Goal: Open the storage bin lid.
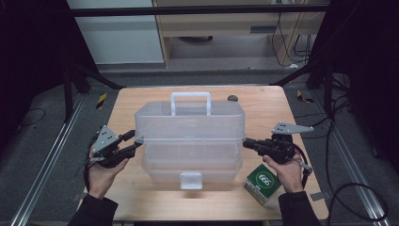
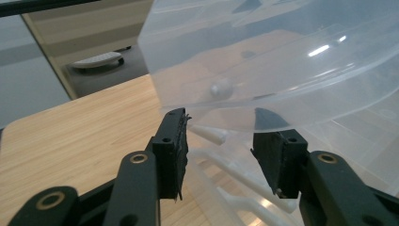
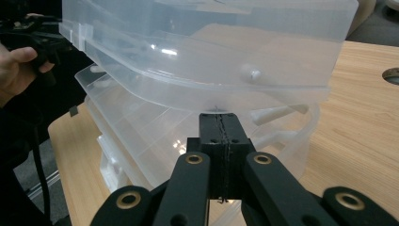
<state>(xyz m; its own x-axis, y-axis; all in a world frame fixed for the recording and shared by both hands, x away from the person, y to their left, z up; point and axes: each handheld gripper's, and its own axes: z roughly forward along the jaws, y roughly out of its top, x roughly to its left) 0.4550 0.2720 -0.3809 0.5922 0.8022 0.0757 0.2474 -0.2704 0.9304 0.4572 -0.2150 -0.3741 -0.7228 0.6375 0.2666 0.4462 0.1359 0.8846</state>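
— On the left side of the wooden counter [image 1: 141, 197], what do you see?

— The left gripper [image 1: 134, 142], held in the person's left hand [image 1: 102, 172], reaches toward the left end of the clear plastic box [image 1: 190, 141]. In the left gripper view its 2 fingers [image 2: 171, 150] stand apart, with the edge of the box's raised upper tier [image 2: 282, 61] just above and between them — the pads do not press on it.

— And the box itself?

— It sits mid-counter, see-through, with a white handle [image 1: 190, 101] upright on top and a white latch [image 1: 191, 180] on the near front wall. The upper tier [image 1: 189, 120] is lifted clear of the lower tray [image 1: 192, 165], linked by pale swing arms [image 2: 244, 176] seen through the plastic.

— Moving right?

— The right gripper [image 1: 247, 142], in the person's right hand [image 1: 287, 174], meets the right end of the box at the seam between the tiers. In the right gripper view its fingers [image 3: 221, 141] are pressed fully together; their tips lie right against the underside of the upper tier's rim [image 3: 211, 101], and I cannot tell whether a thin lip is pinched.

— Anything else?

— A green carton [image 1: 262, 183] lies on the counter just below the right hand, near the box's front right corner, and a small dark round thing [image 1: 232, 98] sits by the far edge.
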